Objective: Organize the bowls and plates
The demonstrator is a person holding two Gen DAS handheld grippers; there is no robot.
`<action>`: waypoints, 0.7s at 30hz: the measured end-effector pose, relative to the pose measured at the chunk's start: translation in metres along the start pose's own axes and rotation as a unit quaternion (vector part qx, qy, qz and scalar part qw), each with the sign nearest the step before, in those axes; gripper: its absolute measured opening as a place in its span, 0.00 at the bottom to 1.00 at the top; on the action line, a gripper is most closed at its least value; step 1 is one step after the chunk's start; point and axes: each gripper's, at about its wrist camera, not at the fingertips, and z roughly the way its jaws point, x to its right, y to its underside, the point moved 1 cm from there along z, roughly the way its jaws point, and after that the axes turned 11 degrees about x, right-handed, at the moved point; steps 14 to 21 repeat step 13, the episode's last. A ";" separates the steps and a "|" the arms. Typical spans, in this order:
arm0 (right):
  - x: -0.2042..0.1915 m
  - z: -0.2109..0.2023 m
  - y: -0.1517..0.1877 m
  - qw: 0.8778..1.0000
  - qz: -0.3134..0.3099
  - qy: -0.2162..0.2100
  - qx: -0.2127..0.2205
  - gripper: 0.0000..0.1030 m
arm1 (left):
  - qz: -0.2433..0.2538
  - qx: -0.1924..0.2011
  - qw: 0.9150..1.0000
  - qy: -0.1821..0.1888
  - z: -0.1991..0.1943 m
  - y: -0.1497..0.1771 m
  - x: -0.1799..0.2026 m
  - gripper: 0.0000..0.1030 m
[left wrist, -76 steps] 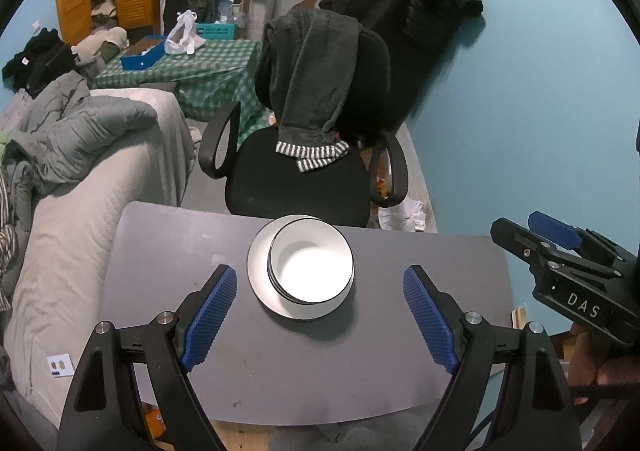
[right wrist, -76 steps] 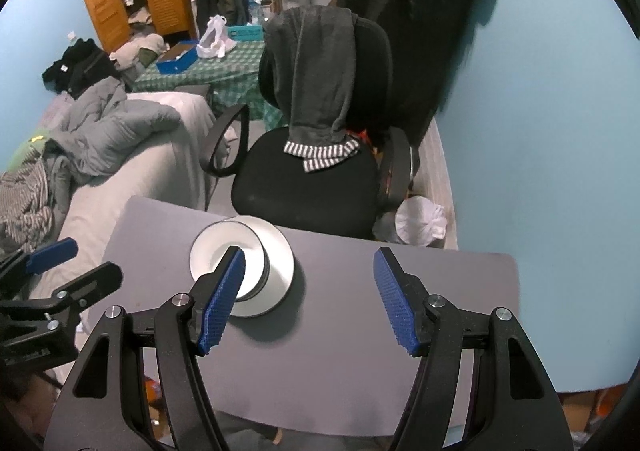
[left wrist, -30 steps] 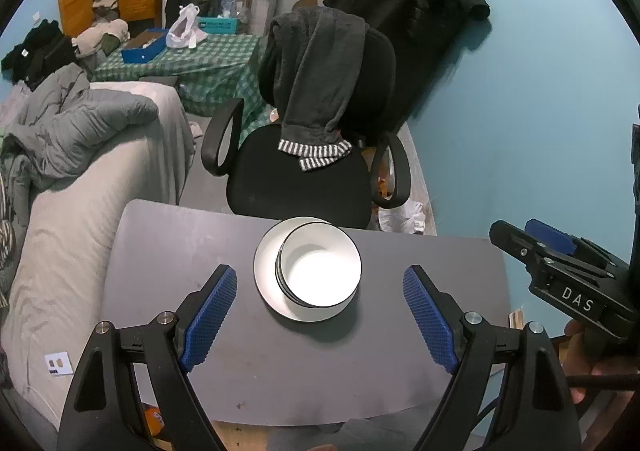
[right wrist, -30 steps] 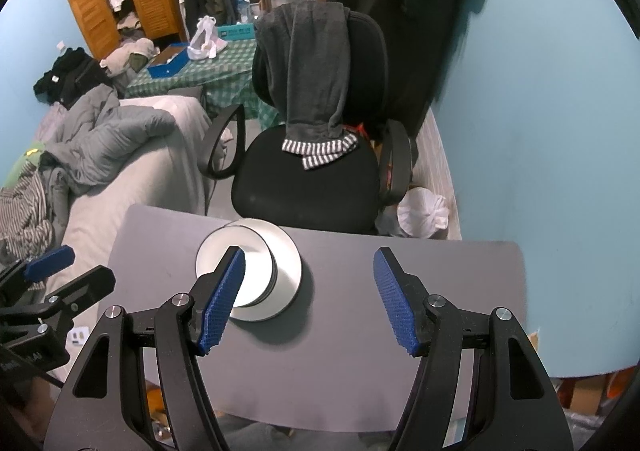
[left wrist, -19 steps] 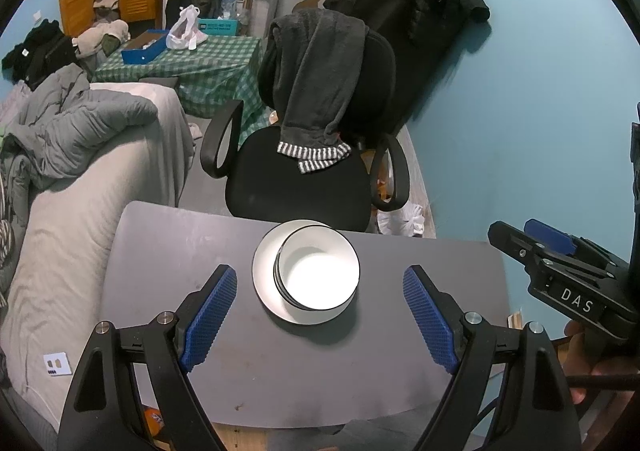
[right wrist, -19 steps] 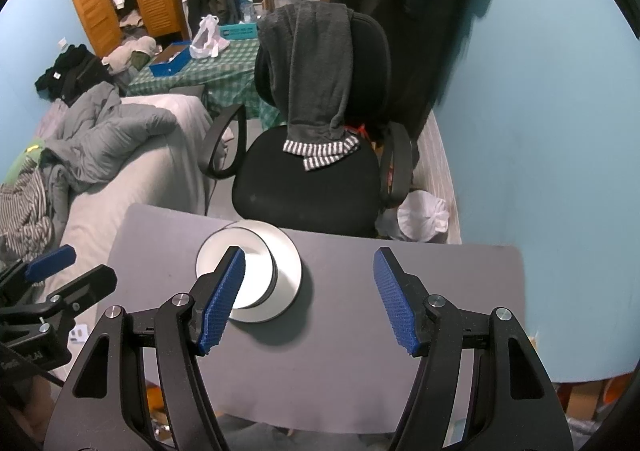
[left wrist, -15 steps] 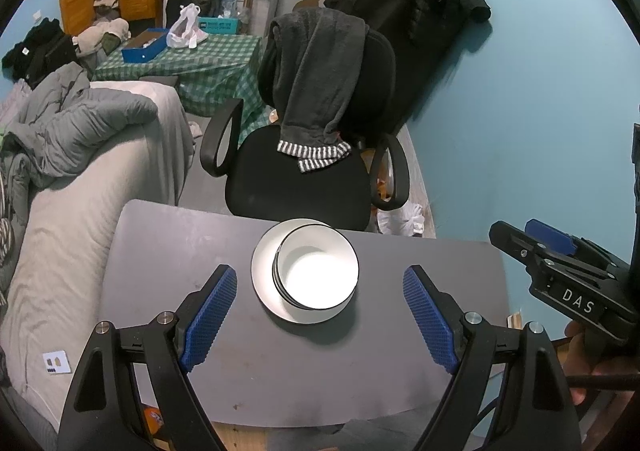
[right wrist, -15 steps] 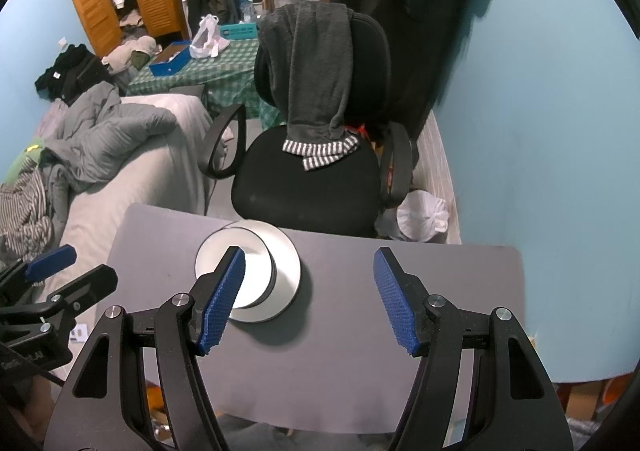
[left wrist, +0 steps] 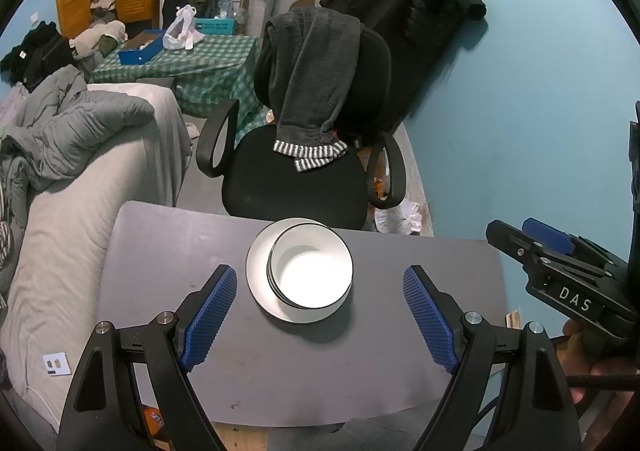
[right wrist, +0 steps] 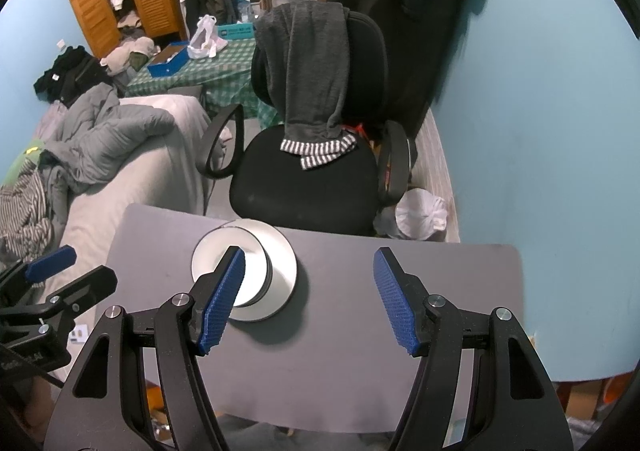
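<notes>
- Now: a stack of white bowls [left wrist: 310, 271] sits on a white plate [left wrist: 258, 271], on the gray table [left wrist: 160, 251], toward its far edge and close to the black office chair [left wrist: 296, 187].
- Left tongs [left wrist: 320, 315]: blue pads wide apart, nothing between them, nothing touched. They hang above the table's near part, angled down.
- From the left tongs the stack lies straight ahead, centred in the gap between the pads and a little beyond their tips.
- Right tongs [right wrist: 308, 299]: pads also apart, empty. The stack lies ahead and off to their left; their left pad [right wrist: 222, 299] overlaps the bowls in the right wrist view, yet no contact shows.
- Judgement: the left hand is better lined up for a reach; the right would need to shift left first.
- Bowls and plate are round, so no long axis governs the grip. The bowls open upward and look level; they sit off-centre on the plate, toward the side nearer the right tongs.
- How many bowls are nested: dark rim lines suggest two or three; cannot tell exactly.
- Judgement: the stack looks already gathered, so the task appears well along or finished.
- Risk, if lifted: thin rims and smooth glaze may slip between the pads.
</notes>
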 end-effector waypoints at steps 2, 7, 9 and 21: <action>0.000 0.000 0.000 1.000 -0.001 0.000 -0.001 0.64 | 0.002 0.001 1.000 0.000 0.000 0.001 0.002 0.84; 0.000 0.000 0.000 1.000 0.001 0.000 -0.002 0.64 | 0.004 0.008 1.000 -0.004 -0.003 0.002 0.005 0.84; 0.000 0.000 -0.001 1.000 0.001 0.000 -0.001 0.64 | 0.004 0.008 1.000 -0.004 -0.004 0.003 0.007 0.84; 0.001 0.000 0.001 1.000 0.002 -0.001 -0.002 0.64 | 0.004 0.005 1.000 -0.004 -0.006 0.003 0.009 0.84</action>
